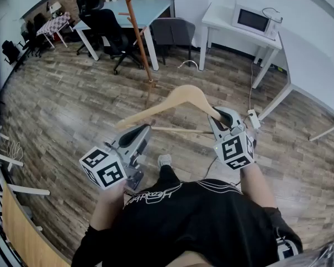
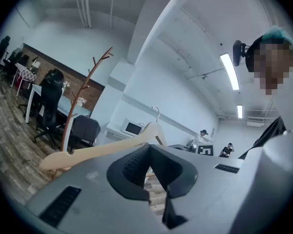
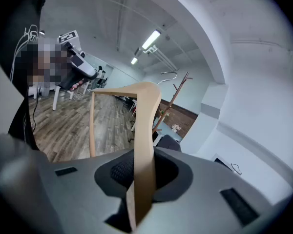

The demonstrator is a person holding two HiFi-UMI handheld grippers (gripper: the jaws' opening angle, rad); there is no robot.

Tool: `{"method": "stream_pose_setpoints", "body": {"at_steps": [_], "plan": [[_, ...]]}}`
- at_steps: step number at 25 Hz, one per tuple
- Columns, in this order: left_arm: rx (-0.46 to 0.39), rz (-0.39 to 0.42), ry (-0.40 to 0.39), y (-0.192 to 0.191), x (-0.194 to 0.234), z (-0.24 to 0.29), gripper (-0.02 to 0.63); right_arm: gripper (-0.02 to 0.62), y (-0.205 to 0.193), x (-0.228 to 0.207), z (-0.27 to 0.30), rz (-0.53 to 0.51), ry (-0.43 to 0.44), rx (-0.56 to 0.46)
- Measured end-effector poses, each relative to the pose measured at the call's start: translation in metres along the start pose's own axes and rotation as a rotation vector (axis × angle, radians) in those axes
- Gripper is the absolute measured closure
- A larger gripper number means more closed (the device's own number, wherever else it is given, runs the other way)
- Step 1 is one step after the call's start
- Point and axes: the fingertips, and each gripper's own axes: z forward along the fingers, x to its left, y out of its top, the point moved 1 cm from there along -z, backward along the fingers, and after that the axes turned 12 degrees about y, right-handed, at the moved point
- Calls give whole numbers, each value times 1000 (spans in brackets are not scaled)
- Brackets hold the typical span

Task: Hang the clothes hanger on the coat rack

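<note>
A pale wooden clothes hanger (image 1: 178, 102) hangs in the air in front of me, and its metal hook (image 2: 156, 112) points up. My right gripper (image 1: 220, 115) is shut on the end of the hanger's right arm; in the right gripper view the wood (image 3: 146, 130) runs straight up between the pads. My left gripper (image 1: 140, 131) is just under the hanger's left arm, shut with nothing in it, and the hanger (image 2: 102, 150) passes beyond its tips. The wooden coat rack (image 1: 138, 32) with branch-like pegs stands a few steps ahead on the floor.
Black office chairs (image 1: 108, 26) and a light blue desk (image 1: 150, 7) stand behind the coat rack. A white table with a microwave (image 1: 253, 20) is at the right. A cable and power strip (image 1: 253, 118) lie on the floor. A white frame (image 1: 3, 166) stands at the left.
</note>
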Motion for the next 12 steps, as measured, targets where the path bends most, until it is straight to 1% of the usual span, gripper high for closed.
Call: {"method": "stream_pose_setpoints", "body": {"at_steps": [6, 12], "plan": [[22, 4, -17, 1, 2, 13, 598, 505, -2, -9, 4, 6, -7, 7], [31, -10, -29, 0, 19, 24, 600, 505, -4, -14, 21, 20, -18, 11]]}}
